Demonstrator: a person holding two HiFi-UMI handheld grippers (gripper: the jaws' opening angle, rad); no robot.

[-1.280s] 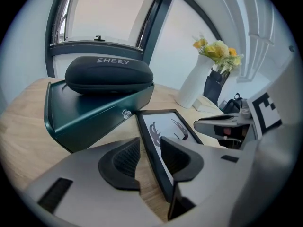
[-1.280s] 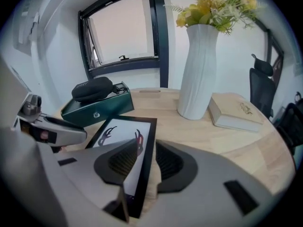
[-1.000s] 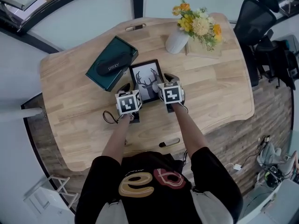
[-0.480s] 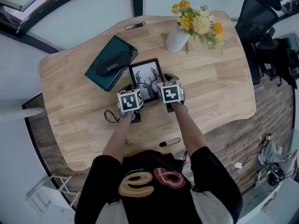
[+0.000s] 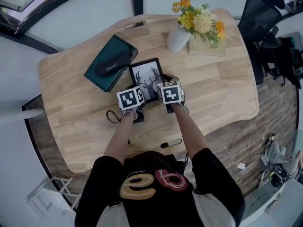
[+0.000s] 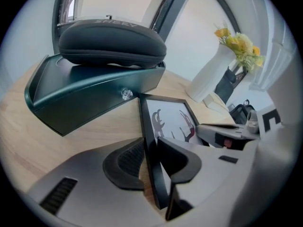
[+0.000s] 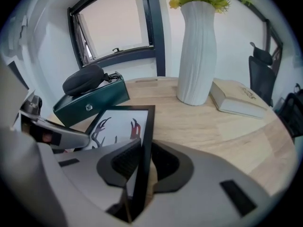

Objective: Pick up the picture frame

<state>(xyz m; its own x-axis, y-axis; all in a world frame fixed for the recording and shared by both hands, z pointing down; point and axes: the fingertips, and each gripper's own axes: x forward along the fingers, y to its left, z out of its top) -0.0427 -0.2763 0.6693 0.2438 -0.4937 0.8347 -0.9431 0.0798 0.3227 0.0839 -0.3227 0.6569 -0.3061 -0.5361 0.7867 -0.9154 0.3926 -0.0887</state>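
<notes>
From above, the 2 marker cubes cover my jaws, so only the cameras on the grippers show the grip. My left gripper (image 6: 150, 149) has just been closing, and its 2 pads now sit against the left edge of the picture frame (image 5: 147, 74), 1 pad on each side of the black border. My right gripper (image 7: 142, 151) has been closing too and is clamped the same way on the frame's right edge.

The frame, with its deer print, is on the wooden table (image 5: 222, 91), just beside the green box (image 5: 97, 74), which has a dark pouch (image 5: 109, 66) on top. I cannot tell whether the frame's near end has left the wood. That end is cut off below my jaws in both gripper views and hidden under the cubes from above.

The right gripper view shows the white vase (image 7: 196, 51) at full height and a pale book (image 7: 236, 100) beside it. From above, the flowers (image 5: 200, 21) hang over part of that book. The left gripper view catches only the edge of the vase, with my other gripper crossing in front.
</notes>
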